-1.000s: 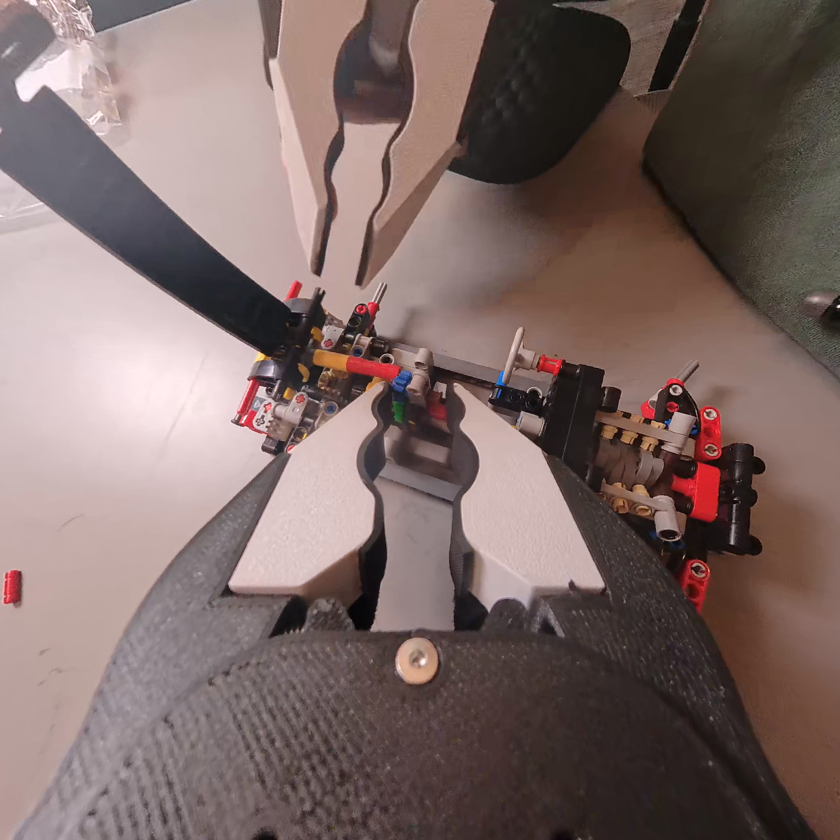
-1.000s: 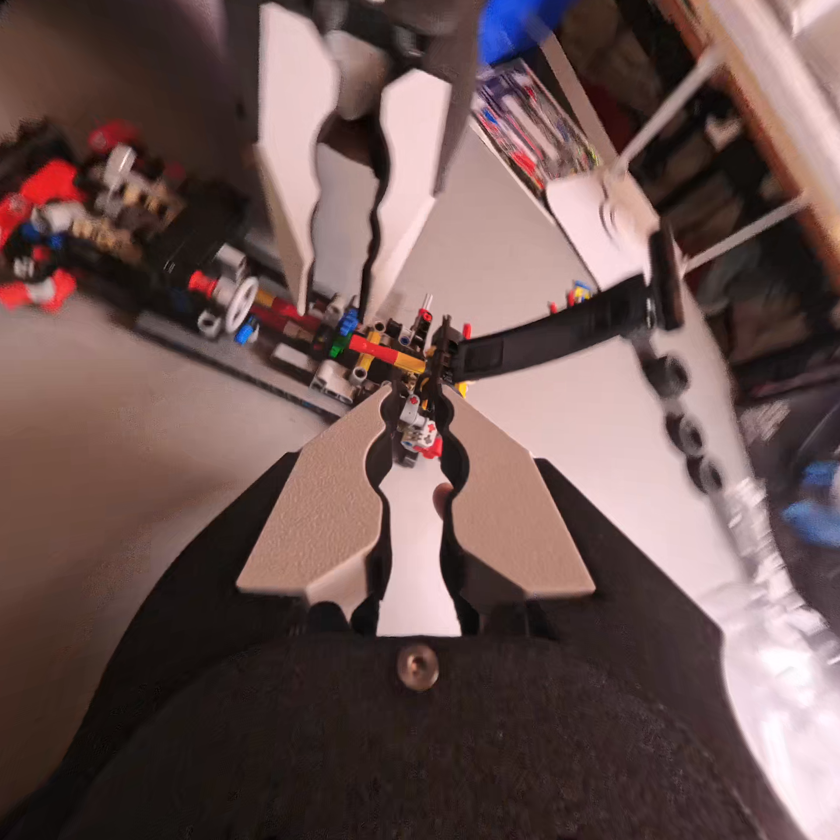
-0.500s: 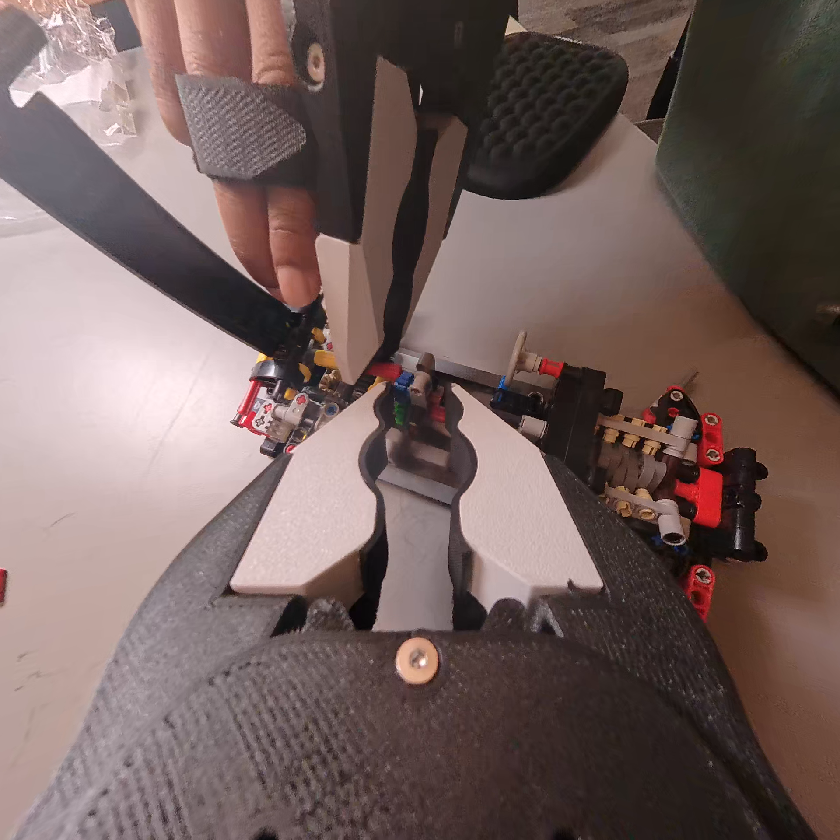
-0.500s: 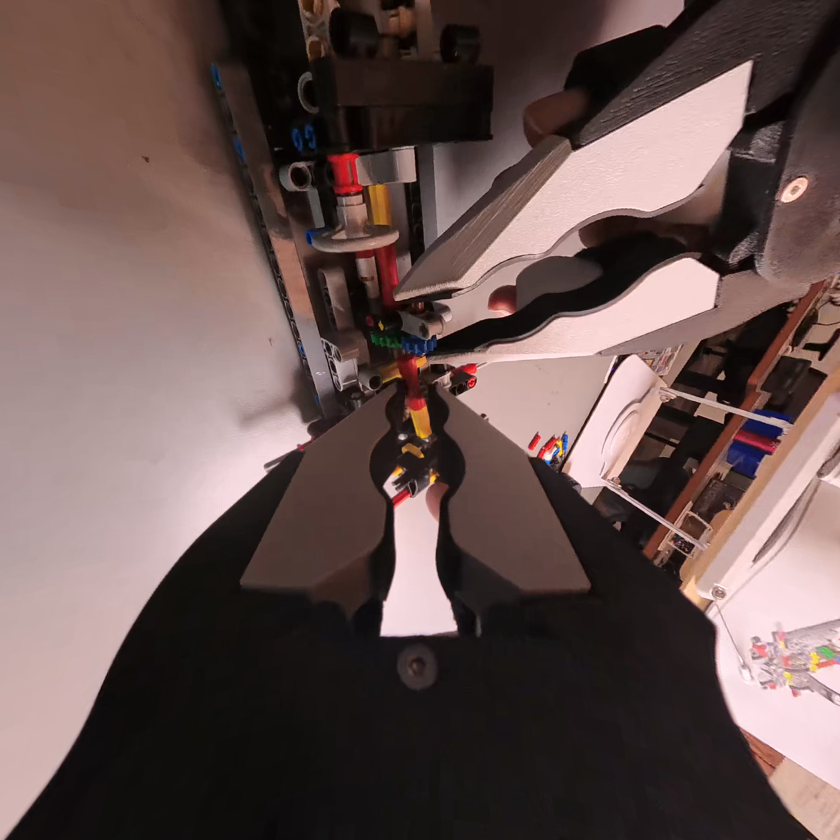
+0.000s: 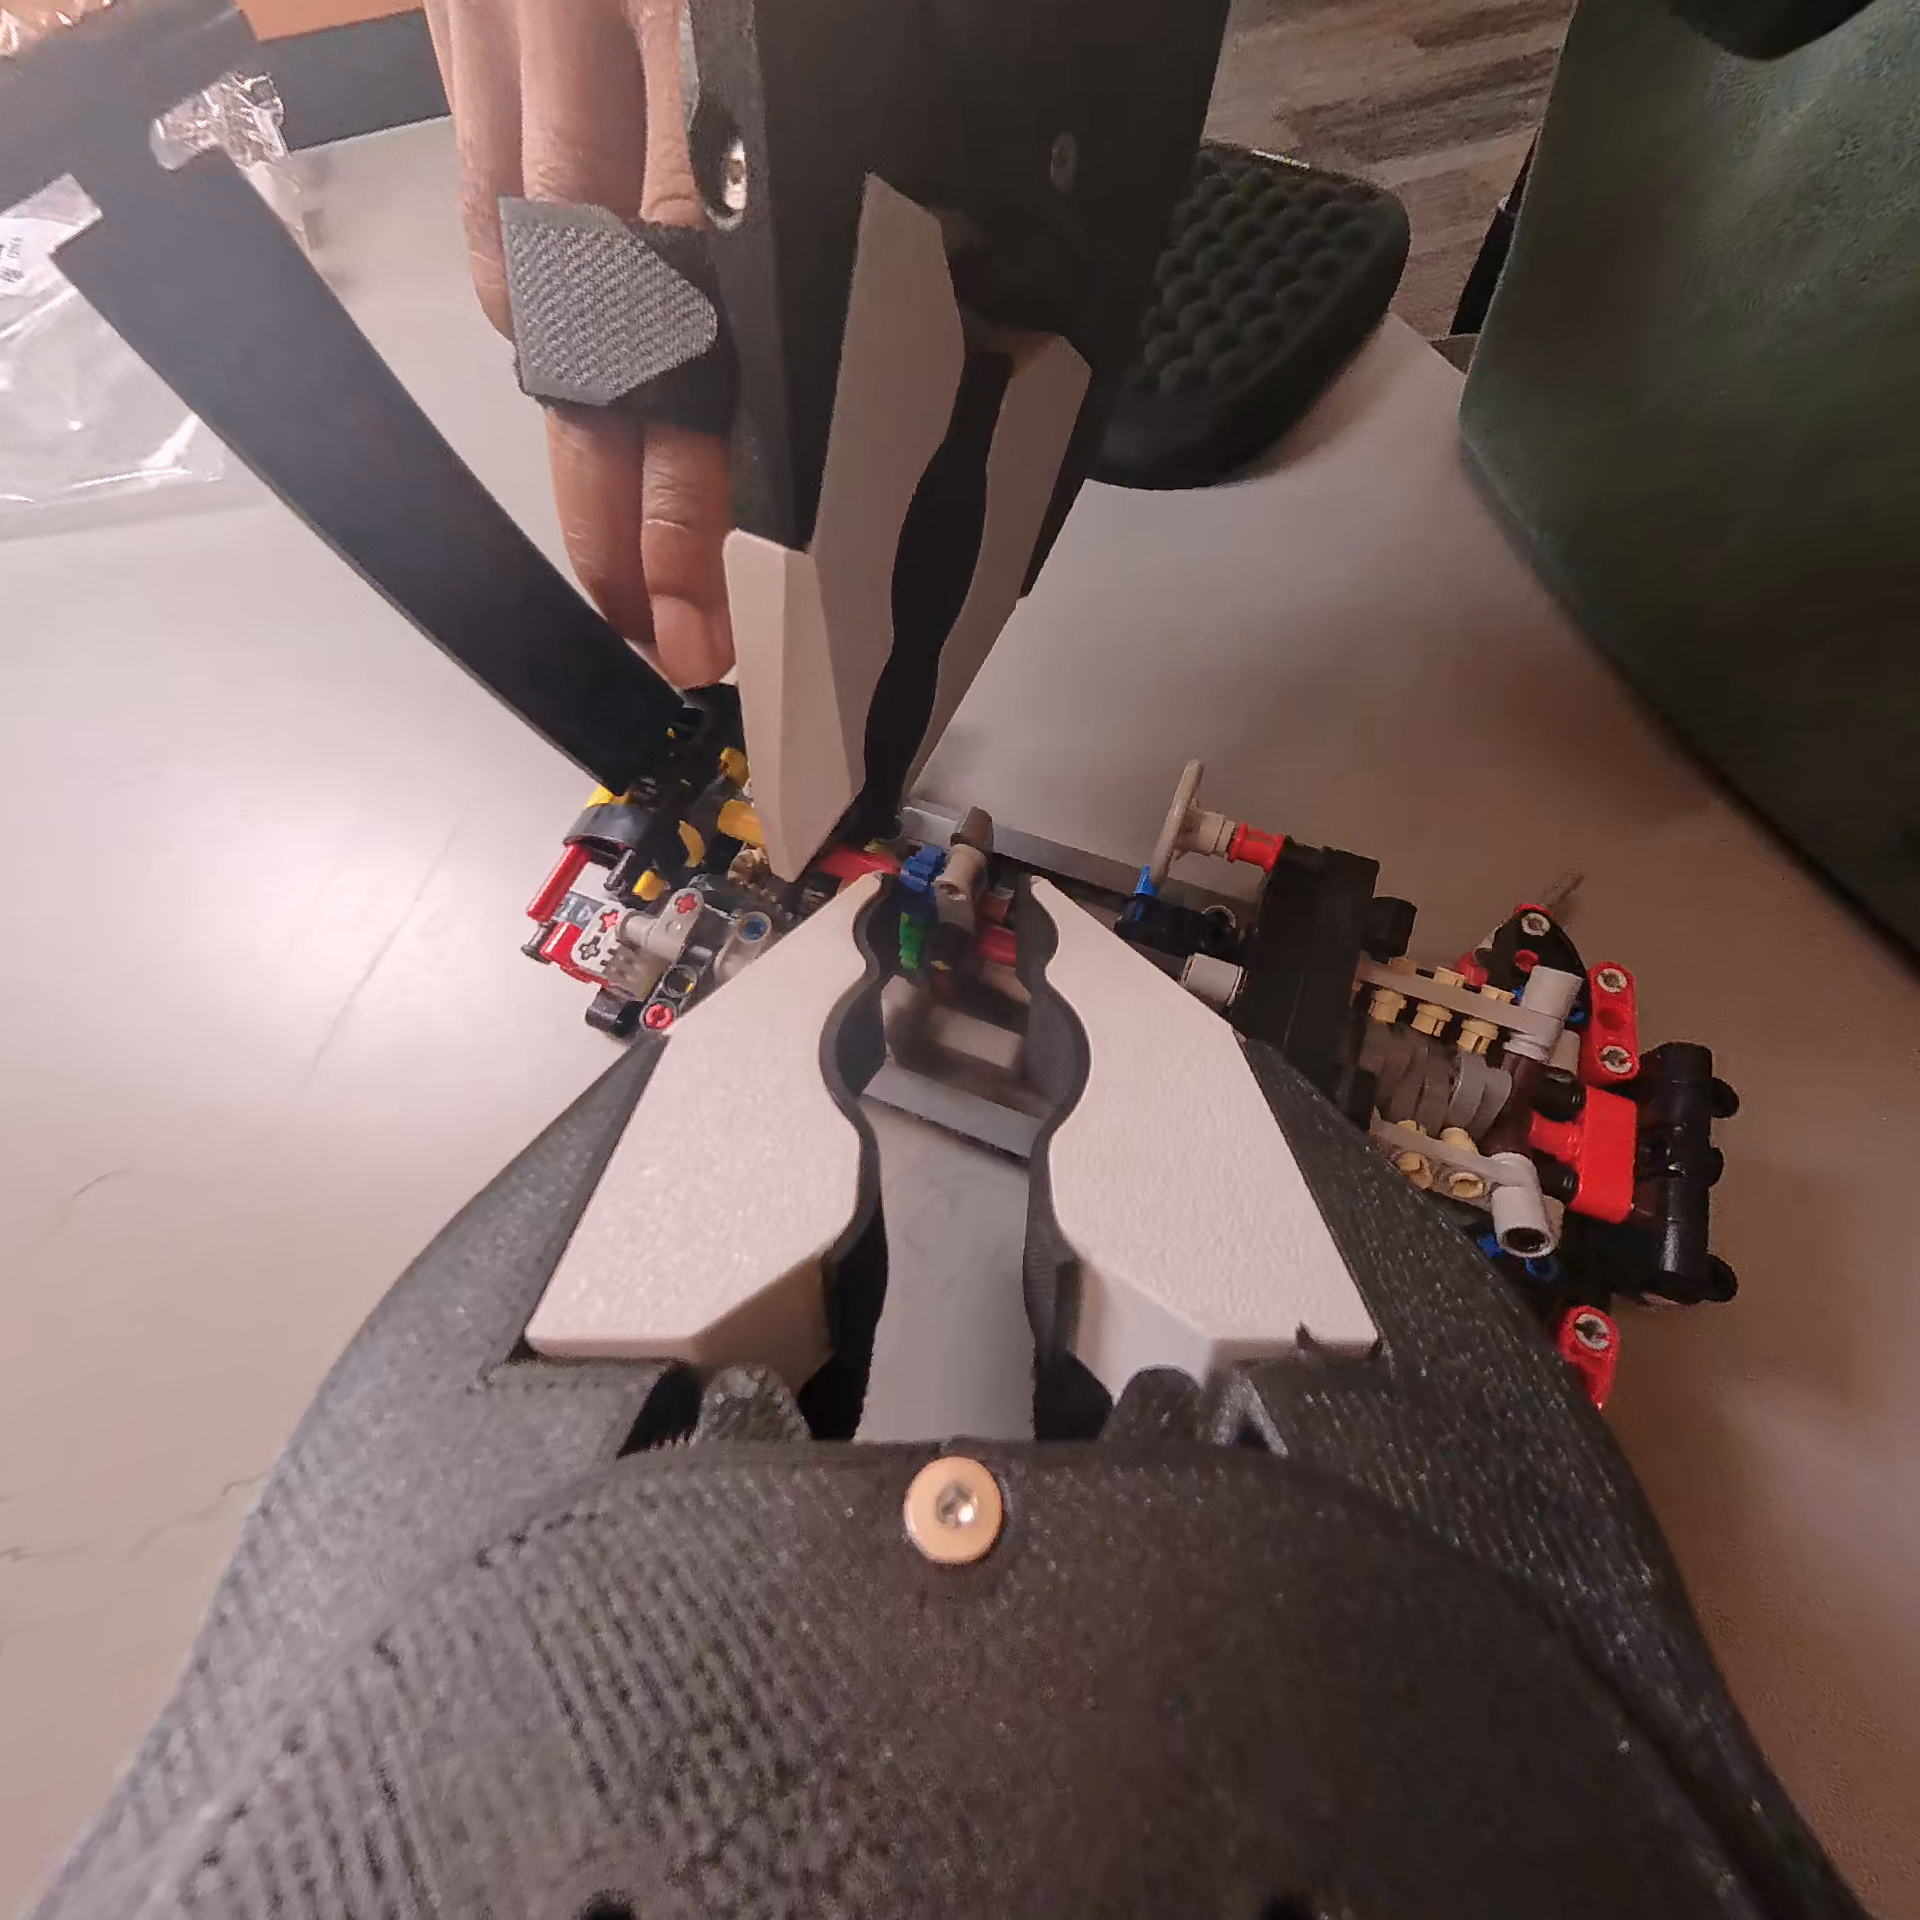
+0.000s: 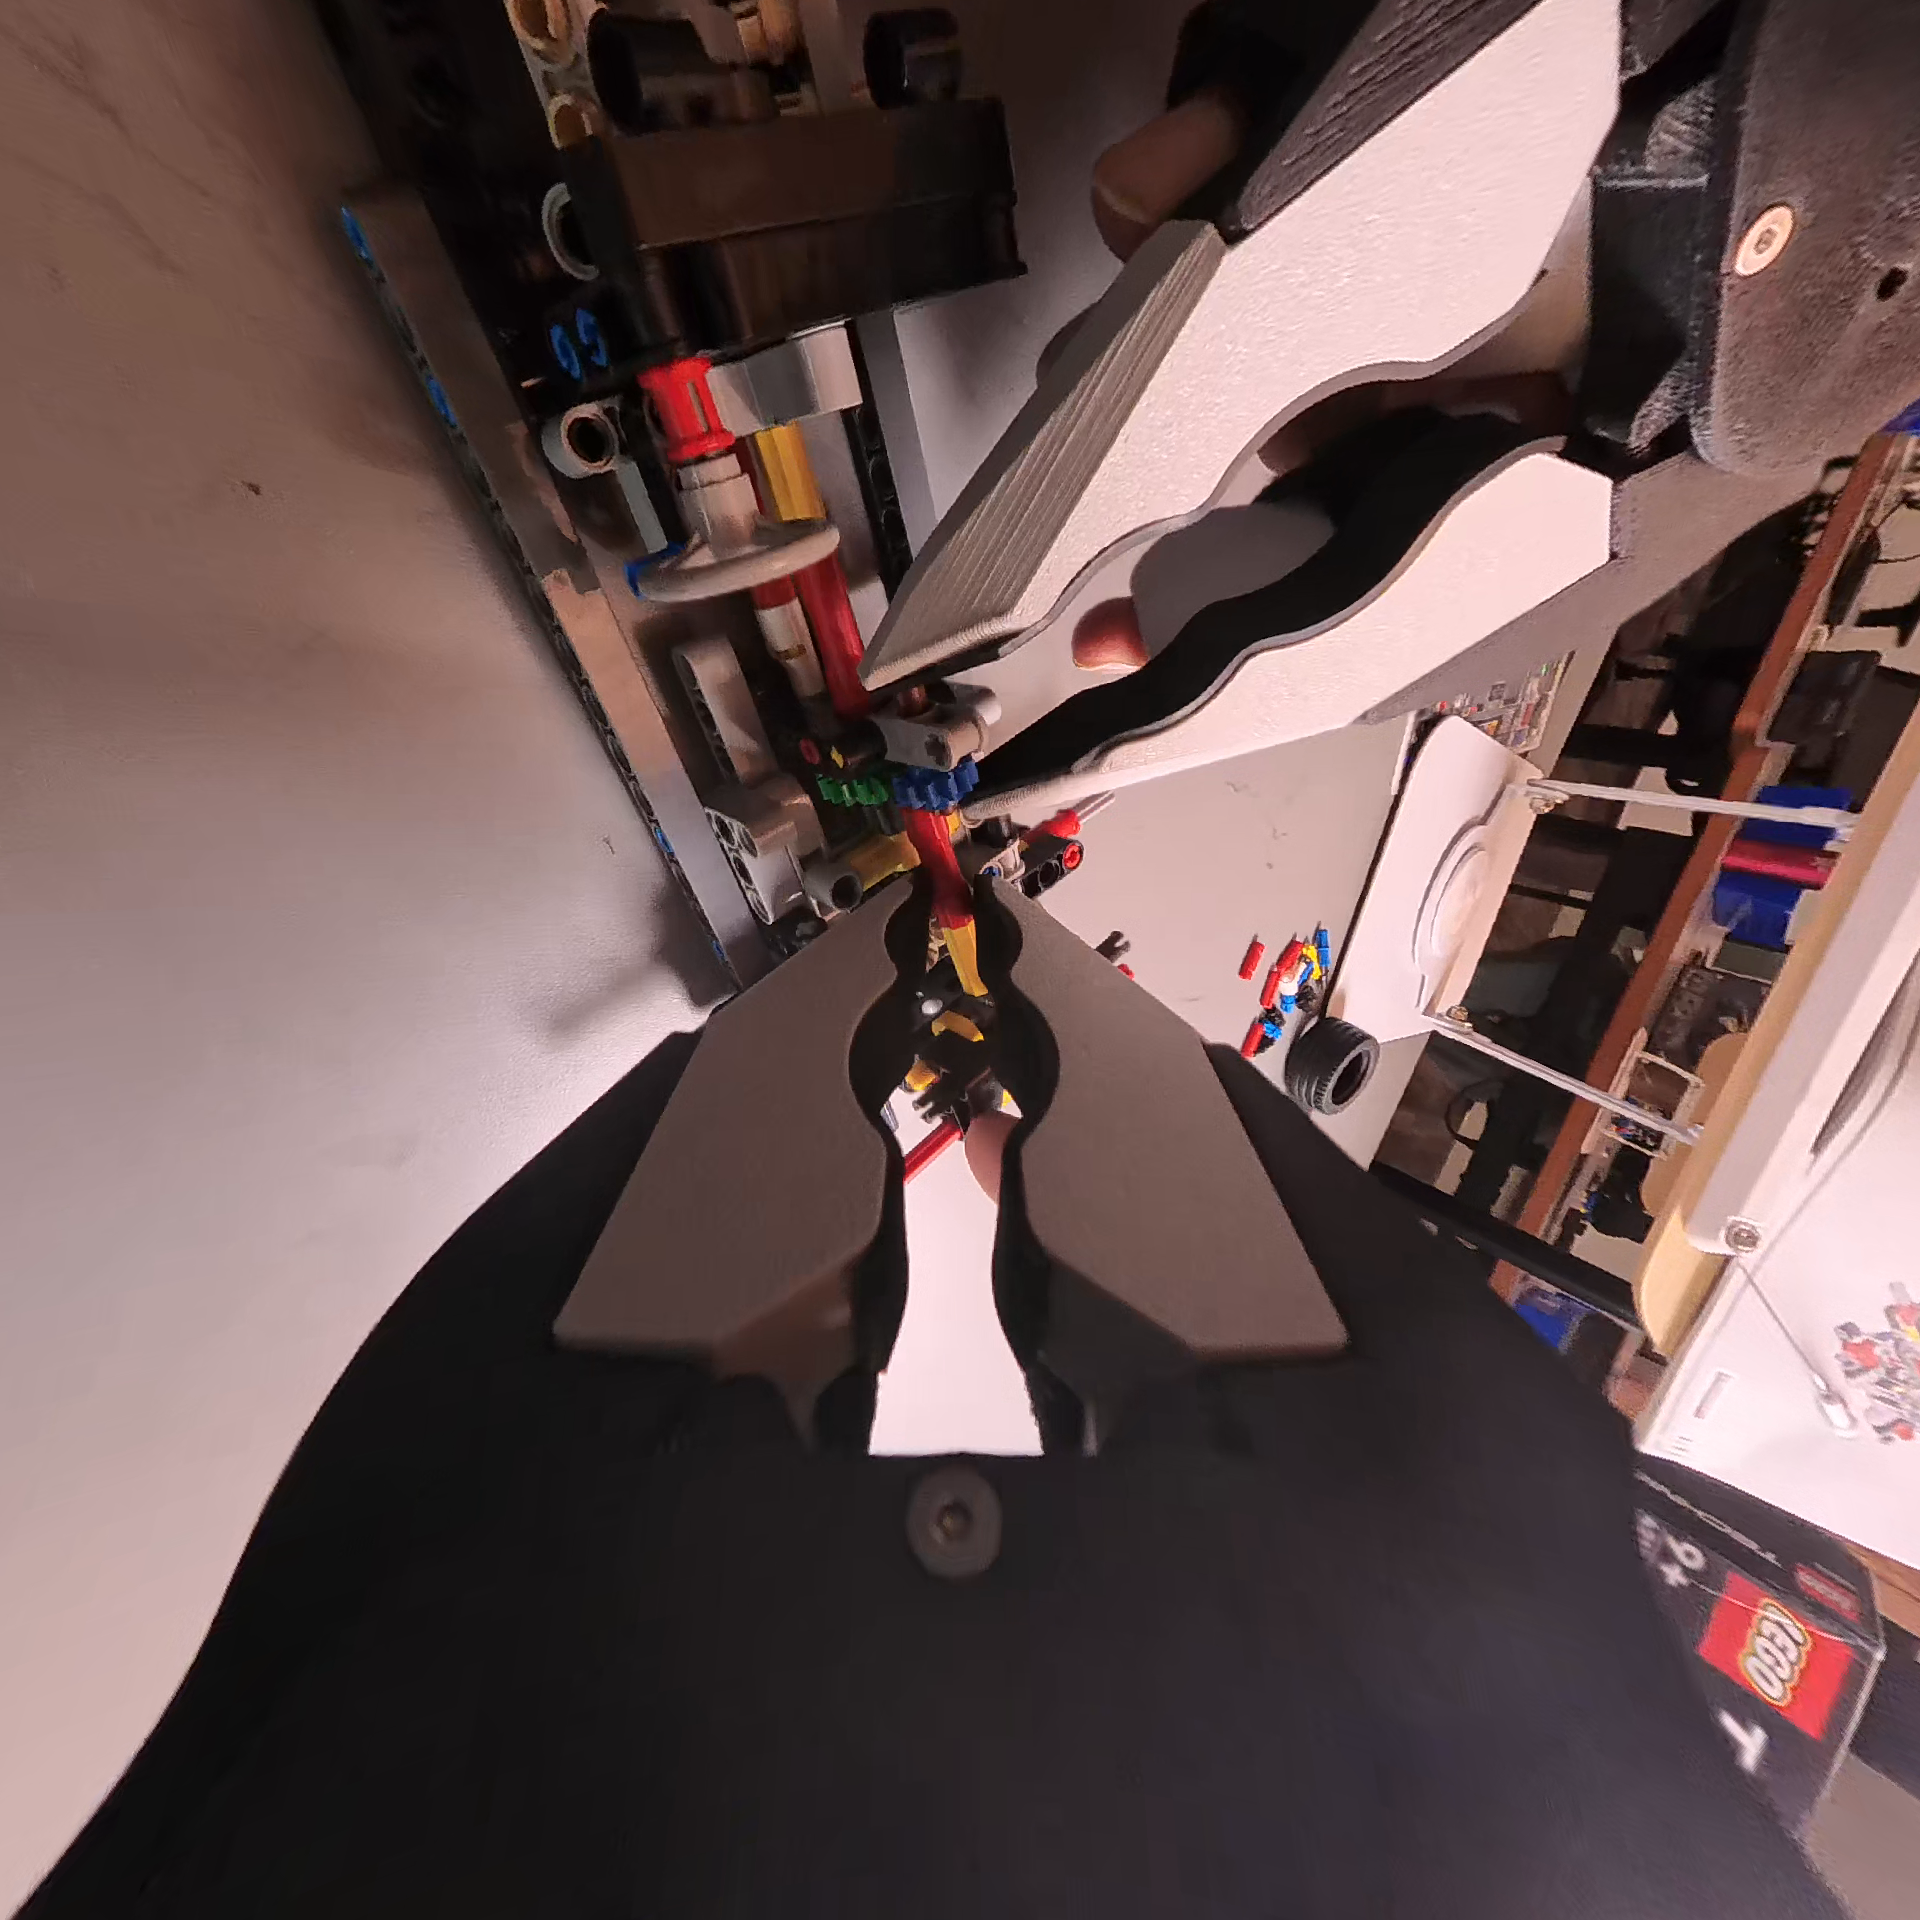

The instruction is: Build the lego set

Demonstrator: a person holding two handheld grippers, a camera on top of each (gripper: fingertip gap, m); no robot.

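A long lego car chassis (image 5: 1320, 935) lies on the pale table, its engine end to the right. My left gripper (image 5: 954, 894) is shut on the chassis's middle, jaws either side of the grey frame and gears. My right gripper (image 5: 831, 831) comes down from above, almost shut, tips on the chassis's front end. In the right wrist view the chassis (image 6: 810, 197) runs away upward. My right gripper (image 6: 951, 883) pinches its red and yellow axle (image 6: 940, 873), and my left gripper (image 6: 925, 727) clamps the grey connector beside the blue gear. A long black flat piece (image 5: 343, 447) sticks out from the front end.
Clear plastic bags (image 5: 83, 416) lie at the far left. A dark green object (image 5: 1714, 416) stands at the right and a black dimpled pad (image 5: 1247, 312) behind. Loose bricks (image 6: 1283, 977), a black tyre (image 6: 1335, 1070), a white stand (image 6: 1455, 883) and a lego box (image 6: 1766, 1662) lie to the right. The grippers are tip to tip, or close to it. The dark green object (image 5: 1714, 416) is about 20 centimeters from both grippers' fingertips.
My right gripper has come down from above the chassis, turned, and closed on the front end's axle. My left gripper and the chassis have stayed in place.
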